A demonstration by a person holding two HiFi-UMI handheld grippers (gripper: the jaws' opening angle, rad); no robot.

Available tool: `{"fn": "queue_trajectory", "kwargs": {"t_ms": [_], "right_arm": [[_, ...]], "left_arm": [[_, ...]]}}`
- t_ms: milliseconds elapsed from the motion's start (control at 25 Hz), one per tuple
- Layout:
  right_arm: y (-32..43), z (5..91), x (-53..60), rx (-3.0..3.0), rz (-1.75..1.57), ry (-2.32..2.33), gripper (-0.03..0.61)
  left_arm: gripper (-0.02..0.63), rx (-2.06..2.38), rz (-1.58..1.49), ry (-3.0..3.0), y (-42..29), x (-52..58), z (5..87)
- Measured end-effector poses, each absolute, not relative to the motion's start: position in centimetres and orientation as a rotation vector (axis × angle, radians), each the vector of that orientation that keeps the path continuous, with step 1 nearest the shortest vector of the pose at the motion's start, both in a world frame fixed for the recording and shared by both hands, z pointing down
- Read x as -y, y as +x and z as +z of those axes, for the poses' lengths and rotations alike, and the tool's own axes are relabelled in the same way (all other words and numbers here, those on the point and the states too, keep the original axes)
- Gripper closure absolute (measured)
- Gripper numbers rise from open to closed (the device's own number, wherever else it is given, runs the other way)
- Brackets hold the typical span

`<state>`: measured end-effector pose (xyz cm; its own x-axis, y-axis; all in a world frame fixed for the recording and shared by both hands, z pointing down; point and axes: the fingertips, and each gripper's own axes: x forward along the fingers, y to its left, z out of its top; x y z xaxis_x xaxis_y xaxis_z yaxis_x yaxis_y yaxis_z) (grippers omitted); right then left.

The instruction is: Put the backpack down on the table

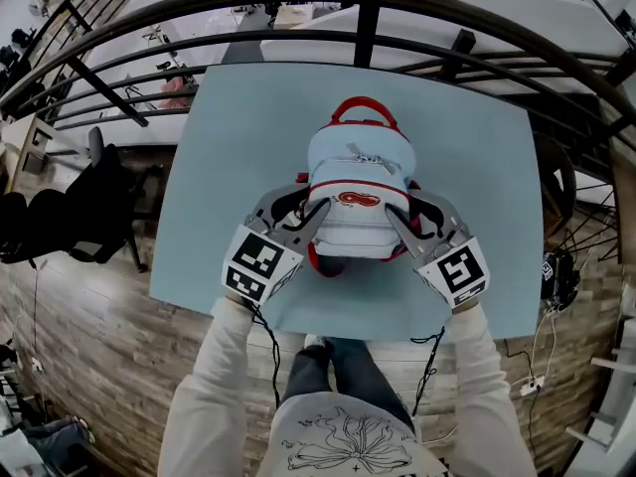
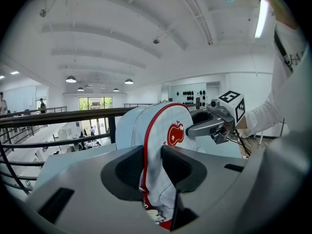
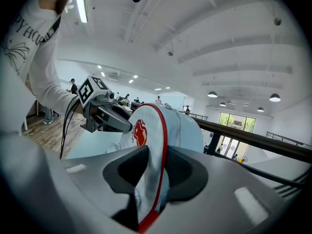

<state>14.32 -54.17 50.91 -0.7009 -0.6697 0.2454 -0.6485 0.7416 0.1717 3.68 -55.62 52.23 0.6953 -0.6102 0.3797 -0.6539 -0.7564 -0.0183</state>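
A light-blue and white backpack with red trim and a red top handle is over the middle of the pale blue table, top handle pointing away from me. I cannot tell whether its underside touches the table. My left gripper is shut on the left side of its front pocket, my right gripper on the right side. In the left gripper view the jaws pinch the red-piped fabric of the backpack, with the right gripper beyond. In the right gripper view the jaws clamp the backpack, and the left gripper is opposite.
A black metal railing curves along the table's far edge. A black office chair stands left of the table. Cables and a dark device lie on the wooden floor at the right. The table's near edge is close to my legs.
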Motion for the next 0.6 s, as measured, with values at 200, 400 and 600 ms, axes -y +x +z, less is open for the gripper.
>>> {"fn": "queue_trajectory", "kwargs": {"t_ms": [200, 400, 600], "right_arm": [[14.9, 52.3, 53.7, 2.632, -0.088, 1.008, 0.462], [15.5, 52.9, 53.3, 2.644, -0.076, 1.012, 0.456], [15.4, 53.2, 52.8, 2.653, -0.043, 1.031, 0.445]], "left_arm": [[0.497, 1.029, 0.561, 2.762, 3.8, 55.0, 53.2], [0.496, 1.025, 0.542, 2.748, 4.2, 54.5, 53.6], [0.491, 1.022, 0.500, 2.732, 4.0, 54.0, 53.8]]}}
